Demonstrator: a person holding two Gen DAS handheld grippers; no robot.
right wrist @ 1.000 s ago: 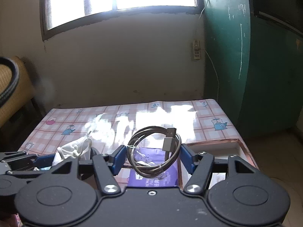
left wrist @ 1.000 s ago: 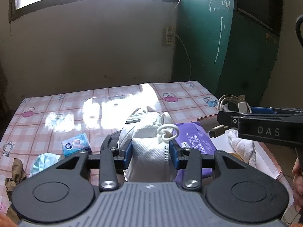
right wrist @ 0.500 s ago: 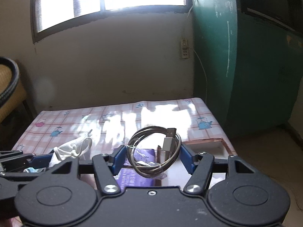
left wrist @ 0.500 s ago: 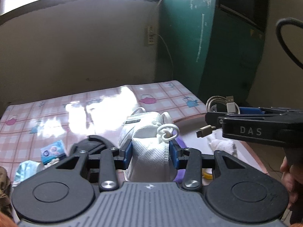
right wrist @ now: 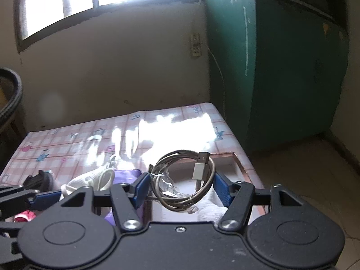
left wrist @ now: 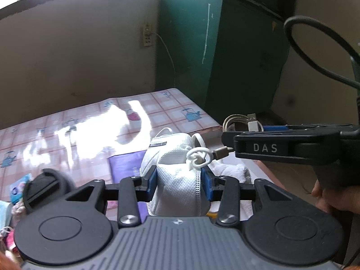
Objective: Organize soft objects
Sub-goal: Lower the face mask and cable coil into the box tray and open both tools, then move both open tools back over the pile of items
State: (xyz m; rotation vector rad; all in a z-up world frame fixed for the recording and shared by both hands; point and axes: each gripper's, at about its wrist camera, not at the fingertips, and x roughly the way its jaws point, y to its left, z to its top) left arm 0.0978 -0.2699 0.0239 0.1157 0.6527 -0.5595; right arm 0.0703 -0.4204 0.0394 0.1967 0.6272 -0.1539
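Left gripper (left wrist: 181, 181): its blue pads are closed on a white face mask (left wrist: 177, 180), pinching the folded body from both sides.
Face mask: it stands up between the fingers and bulges forward past the tips; its knotted ear loop (left wrist: 199, 157) curls up just beyond the right pad.
Right gripper (right wrist: 181, 187): both blue pads press the rim of a coiled USB cable (right wrist: 182, 186), so it is clamped on the coil.
USB cable: the coil sits upright between the fingers, with the silver plug (right wrist: 200, 167) inside the loop near the right pad.
Box (right wrist: 237, 159): an open box with a brown rim lies past the right fingertips and below them; white fabric (right wrist: 216, 208) shows inside, under the cable.
Purple packet (left wrist: 126, 164): flat on the checked tablecloth (left wrist: 78, 126), below and just left of the mask.
Side by side: in the left wrist view the right gripper (left wrist: 227, 138) juts in from the right, level with the mask, held by a hand (left wrist: 333, 196).
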